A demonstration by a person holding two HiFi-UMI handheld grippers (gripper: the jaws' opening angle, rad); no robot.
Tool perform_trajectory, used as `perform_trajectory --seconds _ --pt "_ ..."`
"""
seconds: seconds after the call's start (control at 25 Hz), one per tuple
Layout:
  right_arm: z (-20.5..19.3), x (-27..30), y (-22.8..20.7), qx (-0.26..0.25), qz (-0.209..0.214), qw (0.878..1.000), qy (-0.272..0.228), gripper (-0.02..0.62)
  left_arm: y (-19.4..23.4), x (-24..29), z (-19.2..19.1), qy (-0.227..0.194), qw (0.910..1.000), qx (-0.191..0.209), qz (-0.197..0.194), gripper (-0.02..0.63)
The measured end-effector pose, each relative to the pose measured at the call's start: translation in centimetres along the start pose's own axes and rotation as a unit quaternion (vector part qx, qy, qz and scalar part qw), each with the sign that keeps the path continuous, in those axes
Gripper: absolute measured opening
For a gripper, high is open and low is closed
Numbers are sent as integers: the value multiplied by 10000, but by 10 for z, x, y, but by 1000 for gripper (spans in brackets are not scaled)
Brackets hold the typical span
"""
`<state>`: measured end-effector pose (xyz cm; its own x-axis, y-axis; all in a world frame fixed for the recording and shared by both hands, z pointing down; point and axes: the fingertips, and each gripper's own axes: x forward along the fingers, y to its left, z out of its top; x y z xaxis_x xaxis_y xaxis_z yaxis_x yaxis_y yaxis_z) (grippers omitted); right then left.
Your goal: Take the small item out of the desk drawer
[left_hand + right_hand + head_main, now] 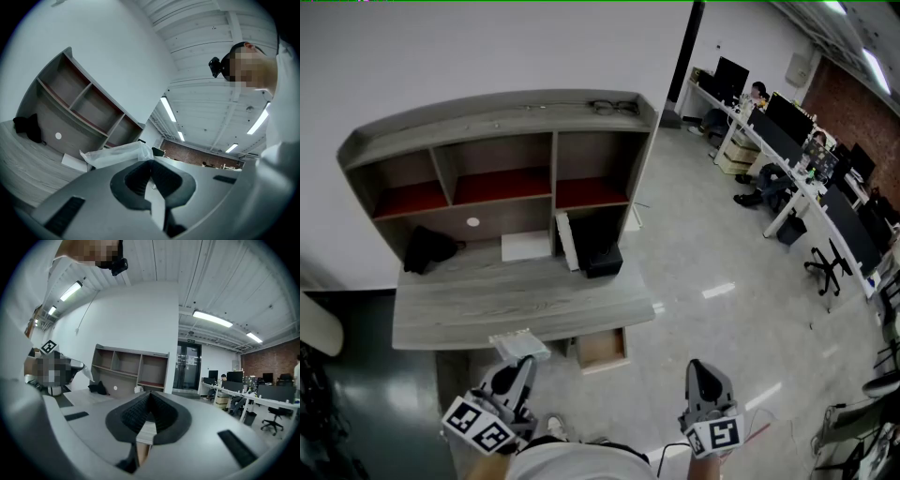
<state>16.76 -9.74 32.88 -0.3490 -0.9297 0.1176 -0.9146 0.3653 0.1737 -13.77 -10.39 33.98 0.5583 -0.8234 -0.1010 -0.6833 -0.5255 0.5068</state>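
A small clear plastic packet (520, 345) sticks out from the tip of my left gripper (525, 361), just in front of the desk's front edge. In the left gripper view the jaws (151, 161) are closed together, and the packet (117, 153) spreads out just beyond them. The light wooden drawer (602, 349) hangs open under the grey desk (516, 305), to the right of the packet. My right gripper (698, 367) is held low at the right, away from the desk. Its jaws (149, 394) are shut with nothing between them.
A shelf hutch (497, 141) stands on the desk, with a black bundle (427, 248), a white sheet (525, 246) and a black box (602, 258) below it. Office desks with monitors and seated people (787, 150) line the far right. A chair (825, 267) stands there.
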Motion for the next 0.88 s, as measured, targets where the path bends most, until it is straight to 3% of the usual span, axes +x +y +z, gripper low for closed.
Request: perform_trajectory --seconds 0.88 --pt "-9 -4 10 62 9 9999 103 21 3 -1 -18 208 9996 -158 -56 17"
